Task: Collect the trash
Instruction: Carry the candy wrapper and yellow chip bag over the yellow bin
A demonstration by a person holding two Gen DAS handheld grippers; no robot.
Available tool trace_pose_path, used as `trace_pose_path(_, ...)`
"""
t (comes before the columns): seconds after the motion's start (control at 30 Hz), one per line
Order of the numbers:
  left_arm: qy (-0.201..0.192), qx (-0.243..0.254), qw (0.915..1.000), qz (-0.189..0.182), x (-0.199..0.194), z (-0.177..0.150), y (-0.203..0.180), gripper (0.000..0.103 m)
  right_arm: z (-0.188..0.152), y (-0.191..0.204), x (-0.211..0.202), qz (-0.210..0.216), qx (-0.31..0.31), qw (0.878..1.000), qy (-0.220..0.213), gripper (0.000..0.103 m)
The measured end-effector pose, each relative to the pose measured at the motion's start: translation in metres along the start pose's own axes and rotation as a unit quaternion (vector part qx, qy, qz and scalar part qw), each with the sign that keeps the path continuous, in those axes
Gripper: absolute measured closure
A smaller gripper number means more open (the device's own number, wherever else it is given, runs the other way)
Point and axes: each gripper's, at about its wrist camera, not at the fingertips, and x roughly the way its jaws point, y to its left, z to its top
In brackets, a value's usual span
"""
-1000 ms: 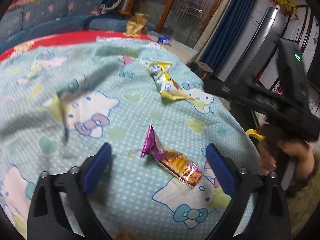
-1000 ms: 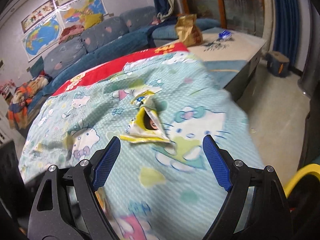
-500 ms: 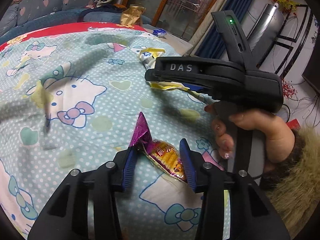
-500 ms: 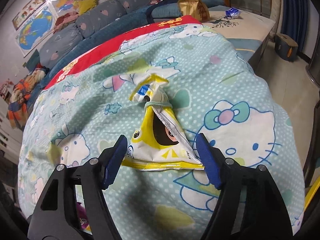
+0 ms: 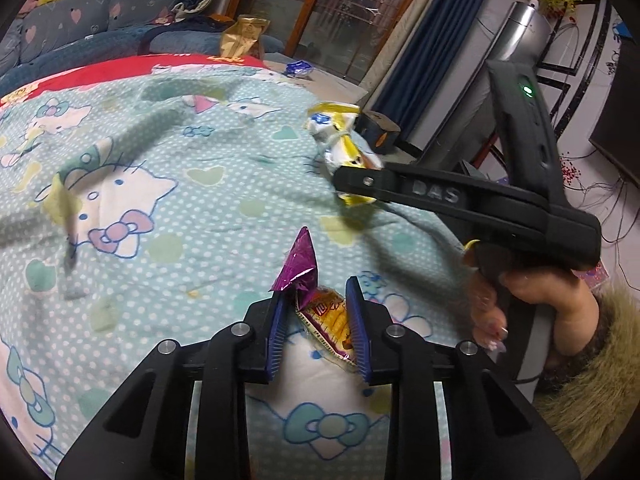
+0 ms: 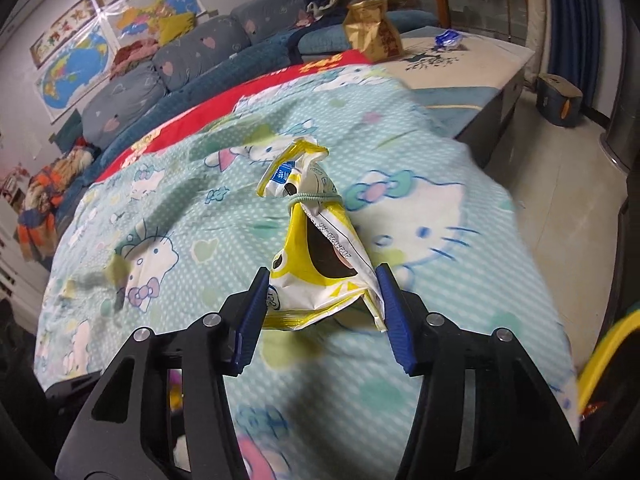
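We're closing both at once, one wrapper each. Left gripper (image 5: pixel 316 328) pinches the purple snack wrapper (image 5: pixel 316 300) at lower centre; right gripper (image 6: pixel 322 312) squeezes the yellow tied snack bag (image 6: pixel 320 256) mid-frame. Both lie flat on the blanket (image 5: pixel 160 200), so we come in angled down.

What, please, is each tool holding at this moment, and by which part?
Left tool: closing on the purple snack wrapper's middle. Right tool: closing on the yellow-white packet's wide bottom end.
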Motion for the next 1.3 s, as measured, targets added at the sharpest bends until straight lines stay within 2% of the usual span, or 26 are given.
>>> trace_pose_path(0.7, -0.013, 0.077, 0.9954, -0.055, 0.006, 0.016, -0.074, 0.078, -0.05, -0.071, -0.107, -0.067, 0.049, 0.994, -0.069, 0.057)
trace_pose_path(1.3, -0.01, 0.148, 0.9837, -0.101, 0.019, 0.015, -0.15, 0.077, -0.105, -0.147, -0.169, -0.144, 0.131, 0.976, -0.093, 0.057)
